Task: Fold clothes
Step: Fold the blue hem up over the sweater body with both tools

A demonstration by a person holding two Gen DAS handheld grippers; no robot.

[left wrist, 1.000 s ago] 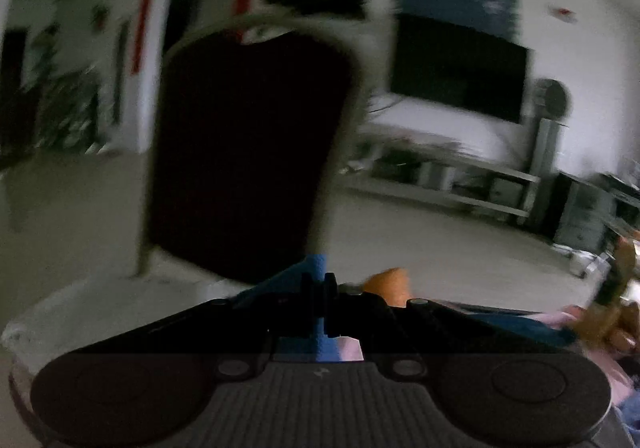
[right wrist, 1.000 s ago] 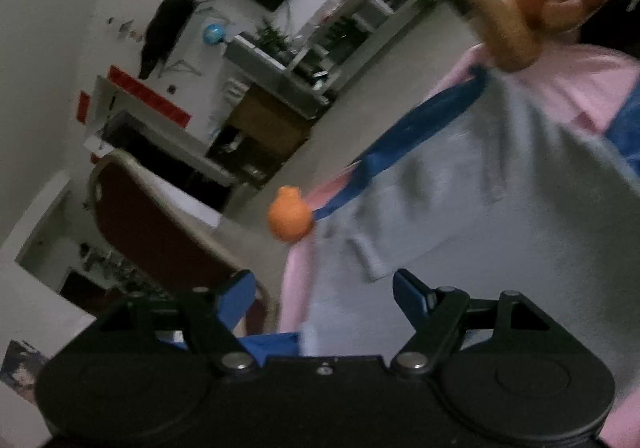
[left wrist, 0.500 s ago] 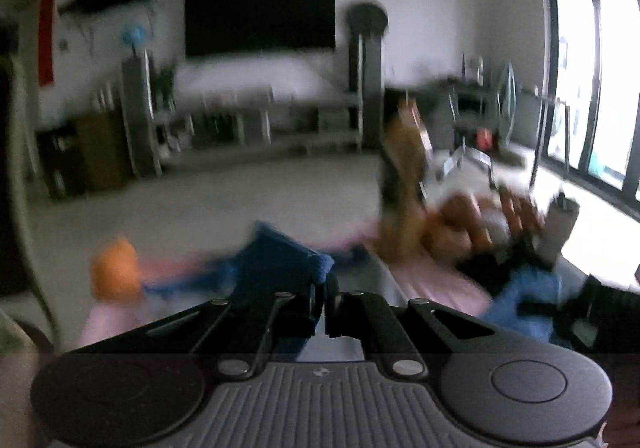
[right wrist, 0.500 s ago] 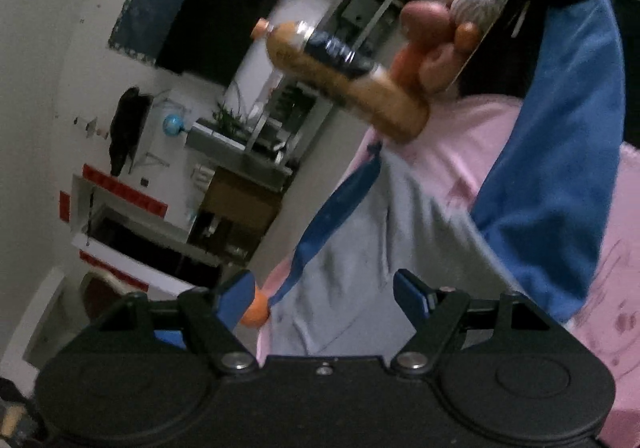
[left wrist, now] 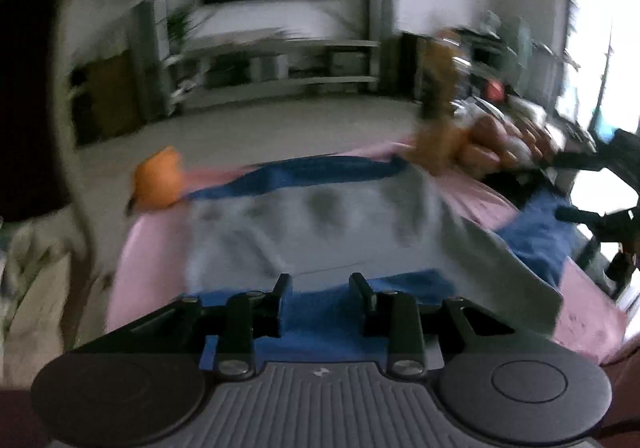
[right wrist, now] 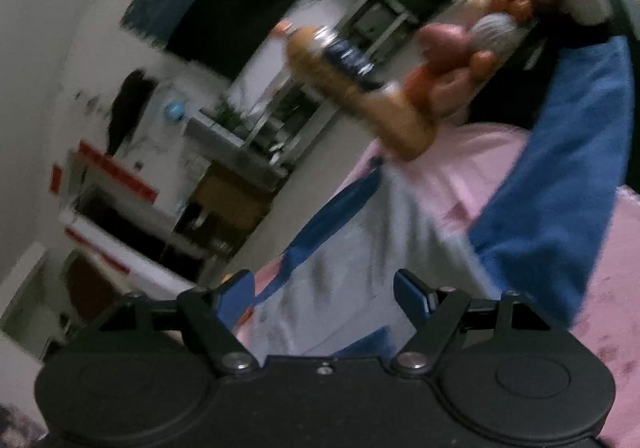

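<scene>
A second before, the left camera had been staring at a dark chair back; it had since swung round and dipped over the grey and blue garment (left wrist: 320, 224) spread on the pink tablecloth (left wrist: 152, 248). The left gripper (left wrist: 320, 284) had been pinched shut then; its jaws were now opening, with the blue hem lying under them and no pad pressing on it. The right gripper (right wrist: 324, 288) had hardly changed, its blue-tipped jaws standing wide and empty above the grey cloth.

Only the left view showed the orange ball-like thing (left wrist: 158, 183) at the table's far left corner, and the right gripper's black body off at the right edge. Only the right view showed the bottle of amber drink (right wrist: 352, 87) sharply enough to read its dark label and orange cap, and the long blue sleeve (right wrist: 560, 183) curving up toward the pile of fruit (right wrist: 460, 59).

The garment looked soft and fleecy, grey in the body with blue bands along both edges. The tablecloth was smooth. Both views were smeared with blur.
</scene>
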